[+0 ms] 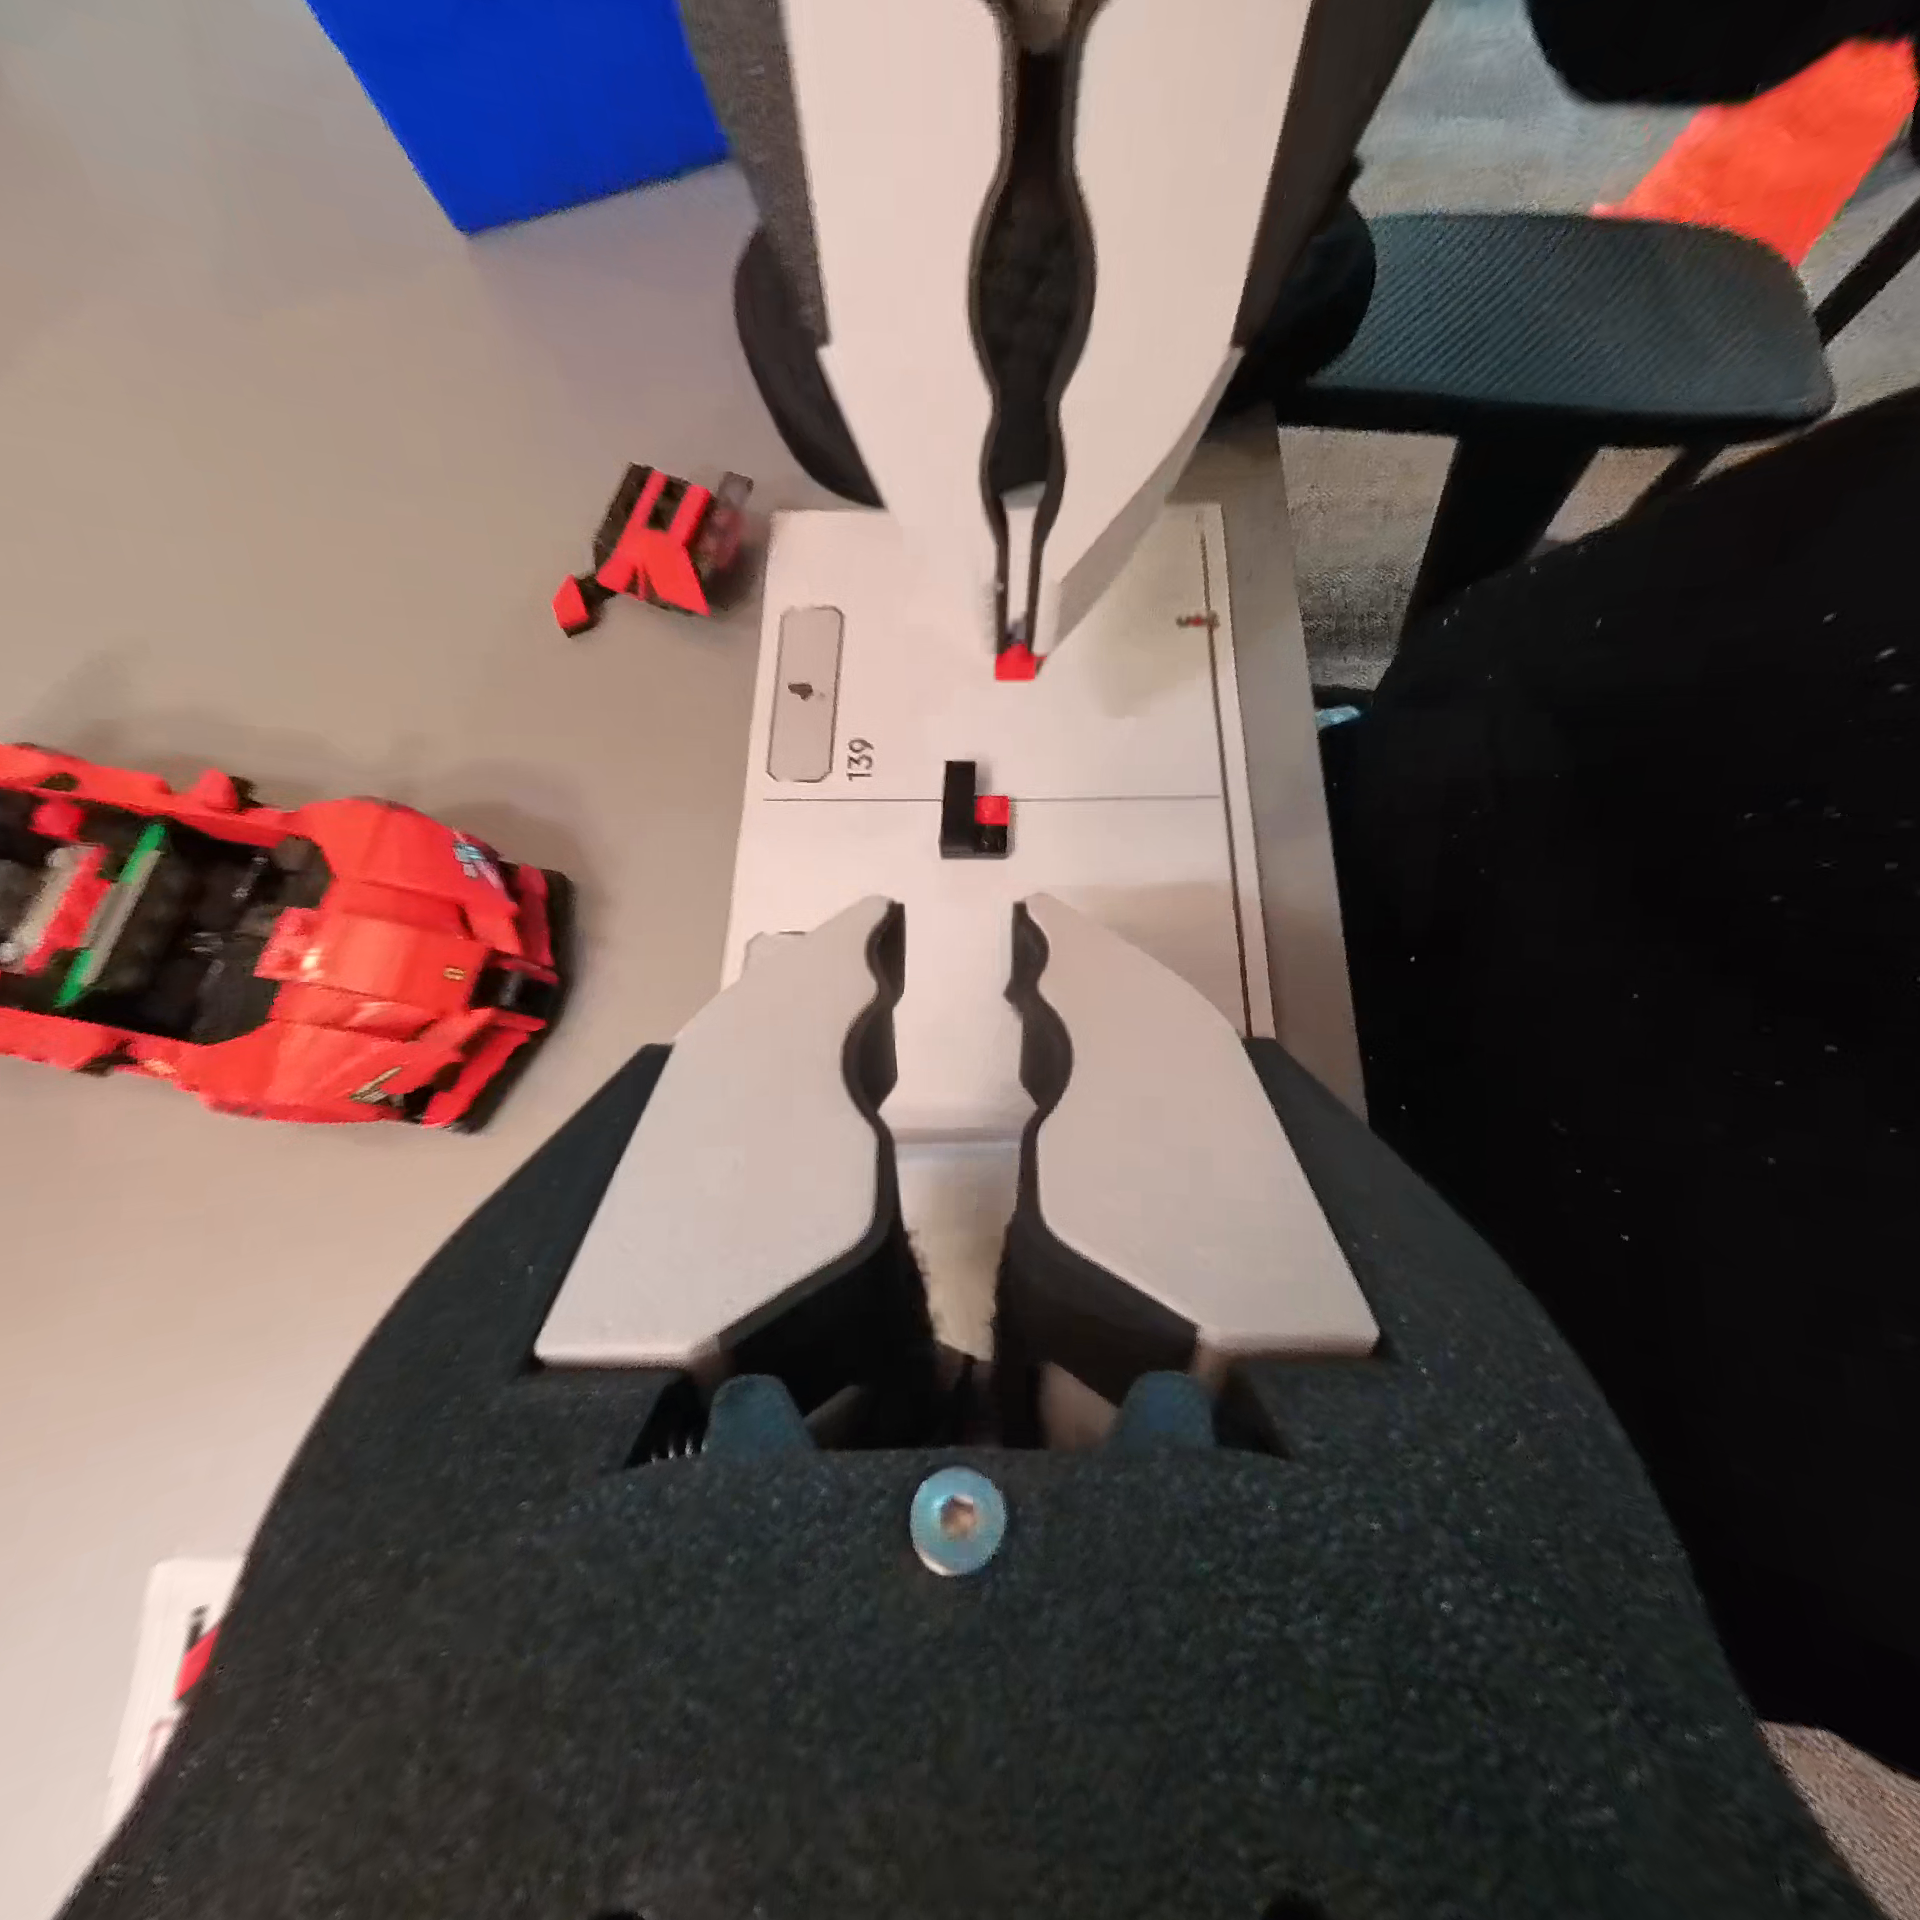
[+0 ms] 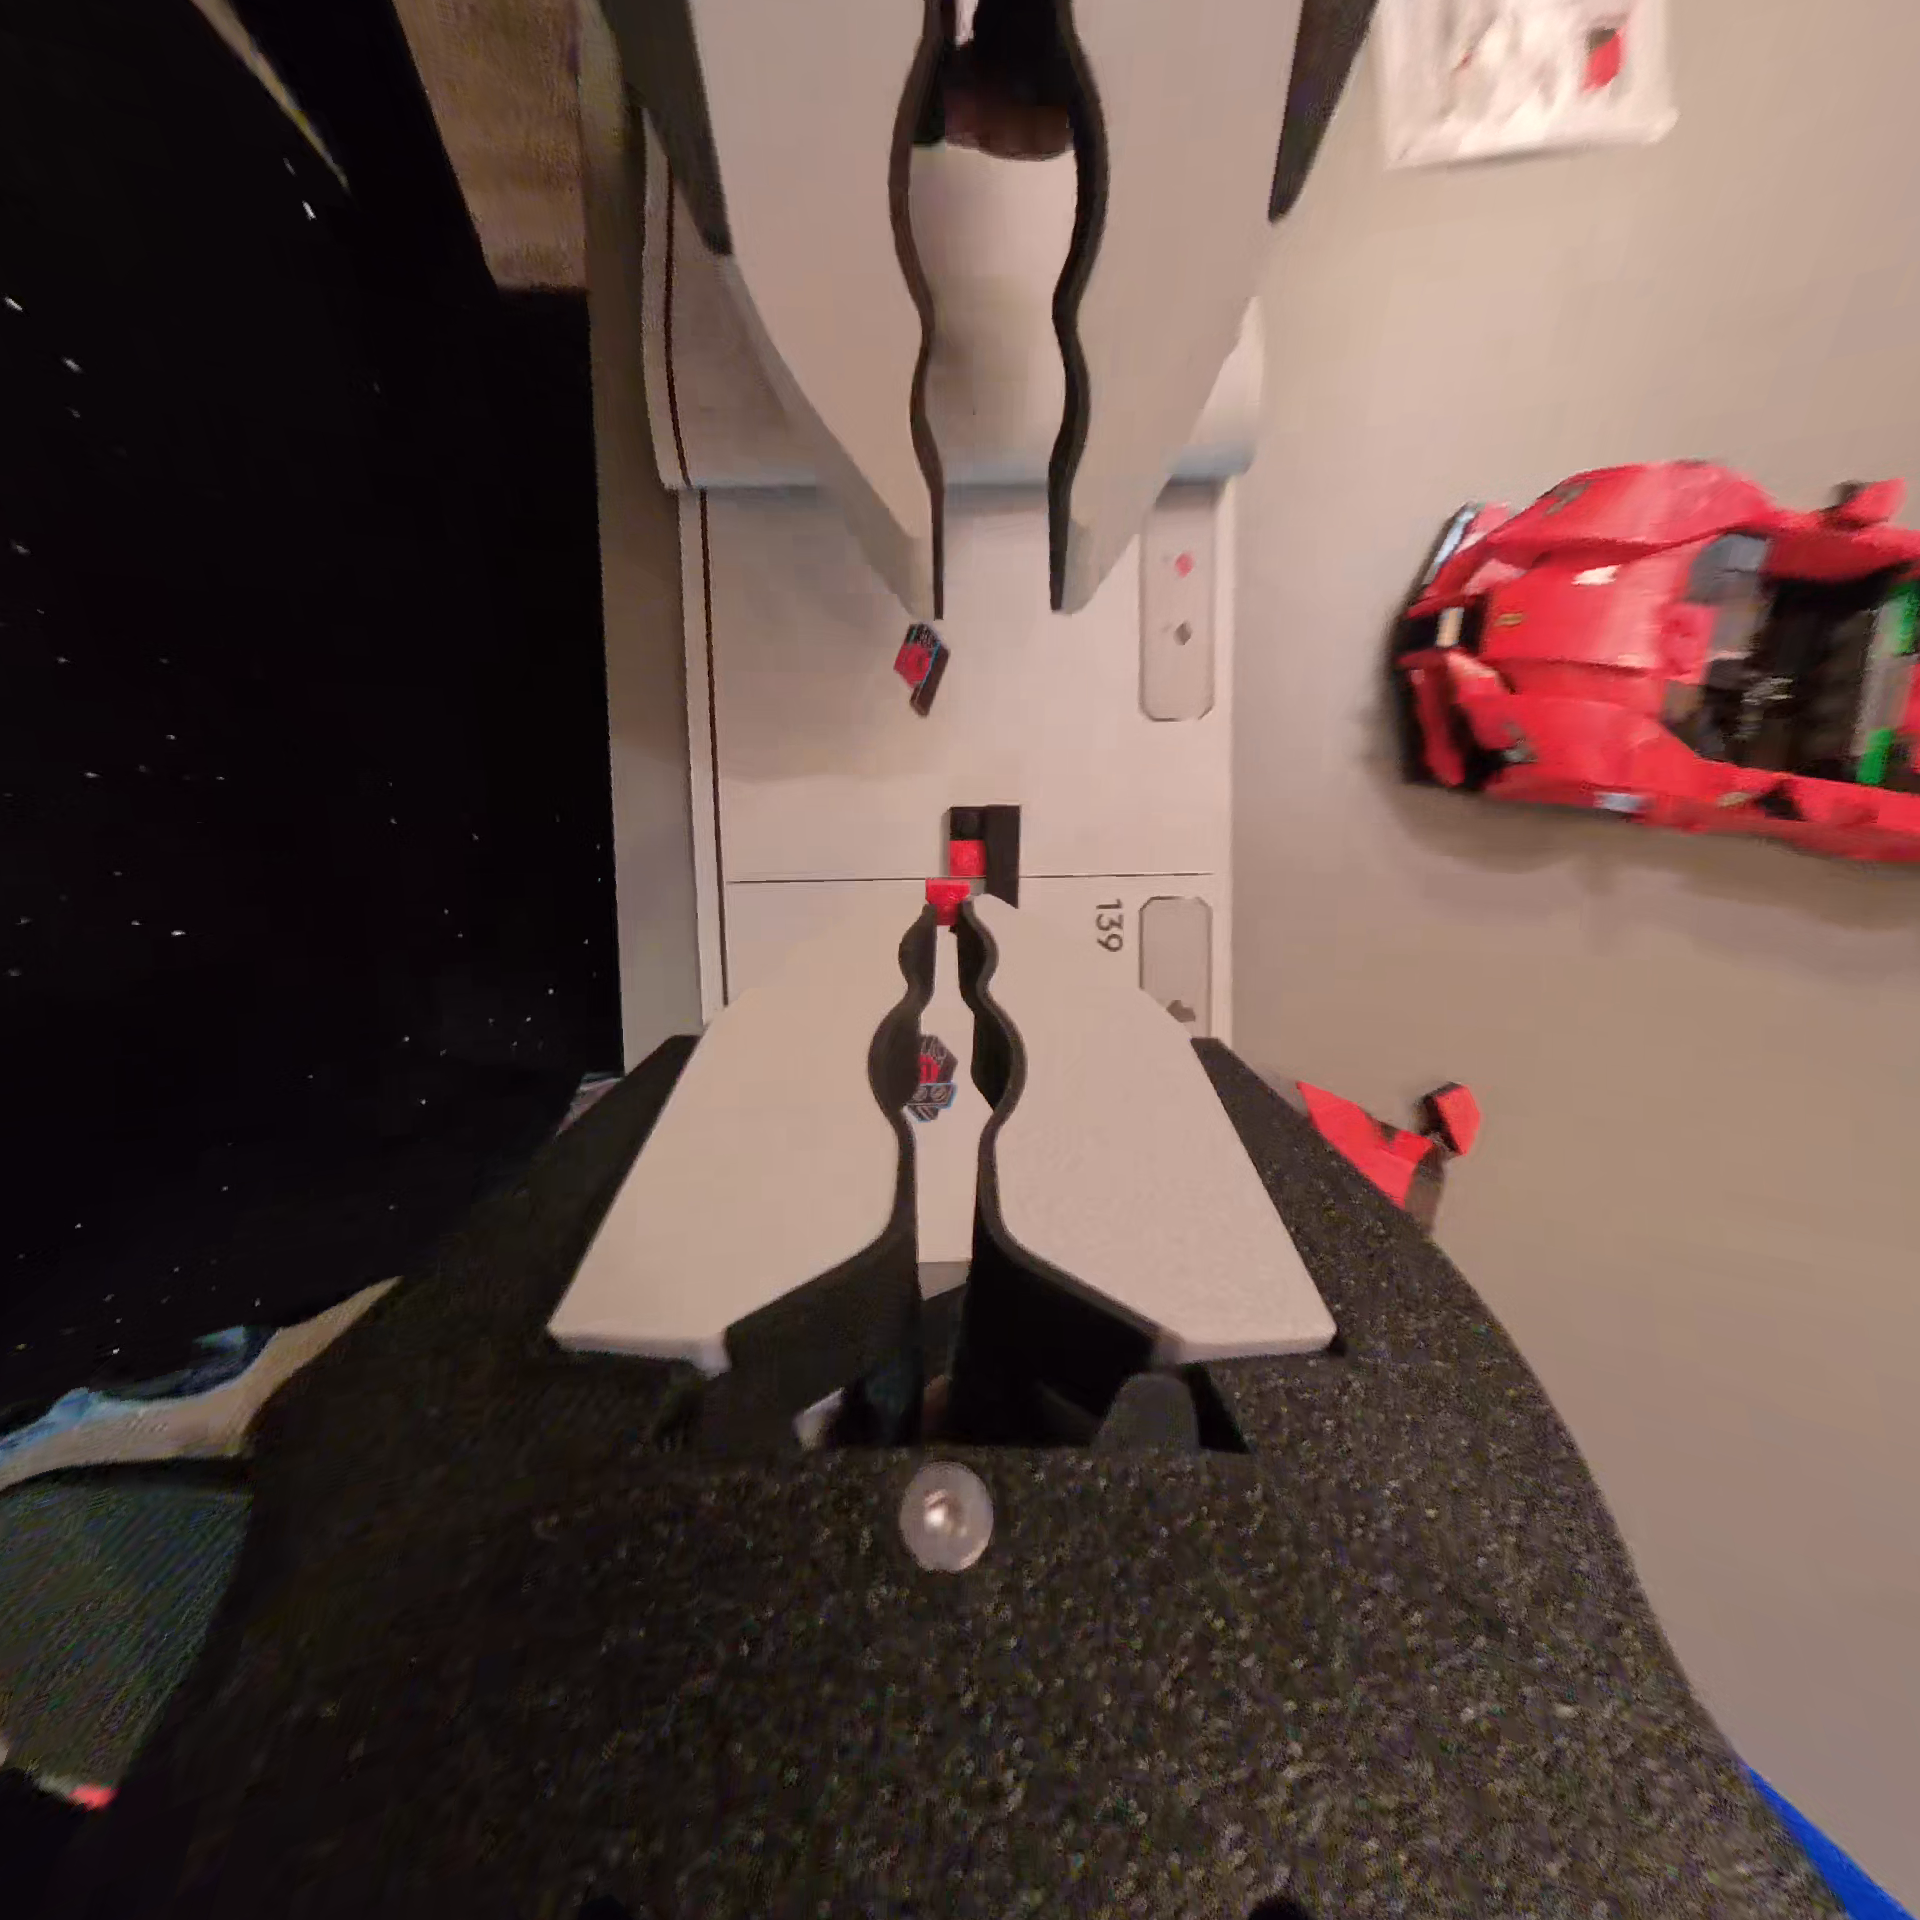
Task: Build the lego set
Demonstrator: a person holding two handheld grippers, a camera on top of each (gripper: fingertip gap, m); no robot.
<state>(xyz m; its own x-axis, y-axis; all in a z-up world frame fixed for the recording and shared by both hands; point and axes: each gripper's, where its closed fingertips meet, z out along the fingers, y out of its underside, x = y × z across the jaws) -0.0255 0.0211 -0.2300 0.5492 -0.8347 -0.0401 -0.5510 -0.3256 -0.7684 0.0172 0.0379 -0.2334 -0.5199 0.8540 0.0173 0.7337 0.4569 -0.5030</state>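
Observation:
A small black-and-red brick assembly (image 1: 975, 810) (image 2: 982, 847) lies on the open instruction booklet (image 1: 1122, 727) (image 2: 831, 779). My right gripper (image 2: 948, 914) is shut on a tiny red piece (image 2: 945, 896) and holds it right next to that assembly. In the left wrist view the right gripper (image 1: 1016, 634) reaches in from the top with the red piece (image 1: 1016, 662) at its tips. My left gripper (image 1: 956, 914) (image 2: 997, 611) is open and empty, facing the assembly from the other side. A small black-and-red tile (image 2: 923, 665) lies on the booklet by its fingertip.
The red lego car (image 1: 281, 935) (image 2: 1662, 665) stands on the grey table beside the booklet. A red-and-black sub-assembly (image 1: 665, 551) (image 2: 1382, 1132) lies near it. A blue box (image 1: 520, 94) is farther off. A black chair (image 1: 1558, 312) stands past the table edge. The left gripper's tips are roughly 5 cm from the right gripper's.

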